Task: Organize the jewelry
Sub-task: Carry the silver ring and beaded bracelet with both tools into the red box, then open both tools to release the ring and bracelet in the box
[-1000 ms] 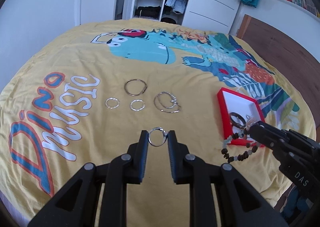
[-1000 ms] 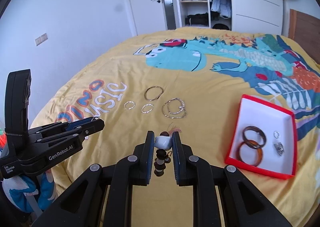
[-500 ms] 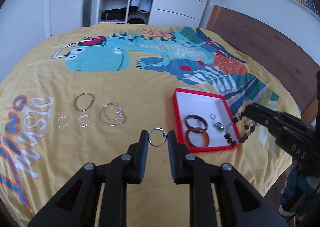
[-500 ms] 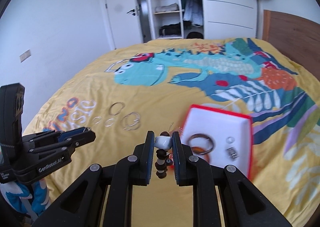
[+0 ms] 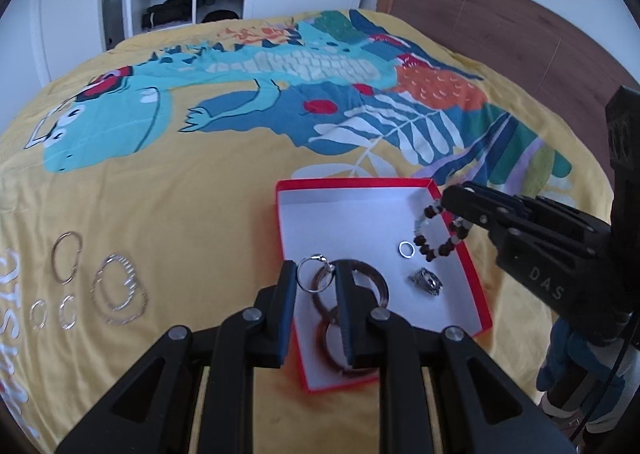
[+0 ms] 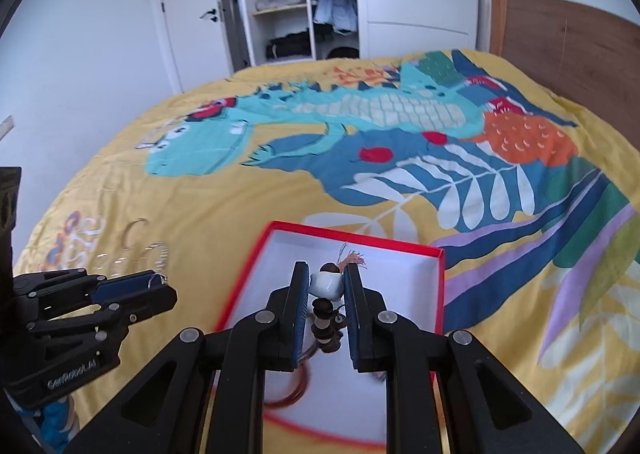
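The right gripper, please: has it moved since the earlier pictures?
Yes. The right gripper, once short of the red box, now hangs over it, shut on the bead bracelet.

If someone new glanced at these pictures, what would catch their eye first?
Probably the yellow dinosaur bedspread filling both views, then the red box lying on it near the middle. Over the box, the left hand-held gripper pinches a silver ring and the right hand-held gripper a bead bracelet.
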Demonstrator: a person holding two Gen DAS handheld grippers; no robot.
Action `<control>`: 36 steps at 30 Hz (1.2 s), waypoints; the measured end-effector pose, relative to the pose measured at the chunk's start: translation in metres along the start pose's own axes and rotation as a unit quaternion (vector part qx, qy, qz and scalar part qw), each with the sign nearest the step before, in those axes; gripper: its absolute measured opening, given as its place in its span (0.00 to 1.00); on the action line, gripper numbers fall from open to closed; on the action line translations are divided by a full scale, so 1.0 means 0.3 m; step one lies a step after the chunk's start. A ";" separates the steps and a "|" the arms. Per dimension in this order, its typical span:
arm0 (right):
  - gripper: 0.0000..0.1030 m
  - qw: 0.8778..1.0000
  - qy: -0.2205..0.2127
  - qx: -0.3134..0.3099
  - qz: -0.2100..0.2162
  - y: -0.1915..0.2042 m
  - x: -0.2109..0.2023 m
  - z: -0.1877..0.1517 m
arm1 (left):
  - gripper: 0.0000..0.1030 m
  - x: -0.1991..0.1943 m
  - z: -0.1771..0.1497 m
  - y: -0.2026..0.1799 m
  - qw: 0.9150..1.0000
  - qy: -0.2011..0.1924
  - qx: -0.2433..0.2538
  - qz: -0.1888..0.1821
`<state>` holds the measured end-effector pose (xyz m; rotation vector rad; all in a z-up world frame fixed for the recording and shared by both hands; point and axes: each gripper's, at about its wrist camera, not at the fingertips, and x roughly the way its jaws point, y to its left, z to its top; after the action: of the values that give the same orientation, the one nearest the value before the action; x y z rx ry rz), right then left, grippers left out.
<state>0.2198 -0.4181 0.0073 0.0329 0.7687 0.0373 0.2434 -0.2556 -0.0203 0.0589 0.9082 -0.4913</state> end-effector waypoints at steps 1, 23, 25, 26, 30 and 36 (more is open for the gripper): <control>0.16 1.000 0.004 0.001 -0.002 -0.017 0.032 0.002 | 0.18 0.050 0.018 -0.011 1.000 0.007 0.001 -0.002; 0.16 0.994 0.108 -0.002 -0.011 -0.165 0.374 -0.072 | 0.18 0.435 0.034 -0.041 0.997 0.066 0.003 0.027; 0.17 0.993 0.114 -0.003 -0.012 -0.165 0.383 -0.078 | 0.18 0.434 0.031 -0.043 0.998 0.063 0.005 0.031; 0.17 0.993 0.115 -0.004 -0.014 -0.163 0.383 -0.079 | 0.18 0.435 0.032 -0.046 0.998 0.062 0.007 0.033; 0.17 0.993 0.118 -0.007 -0.020 -0.160 0.387 -0.081 | 0.19 0.434 0.026 -0.058 0.997 0.061 0.023 0.047; 0.27 0.993 0.116 -0.005 -0.025 -0.164 0.370 -0.079 | 0.21 0.425 0.025 -0.058 0.996 0.065 0.026 0.052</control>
<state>0.2842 -0.4619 -0.0889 -0.0008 1.0018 -0.0028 0.3068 -0.3220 -0.1107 0.1867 1.0134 -0.4176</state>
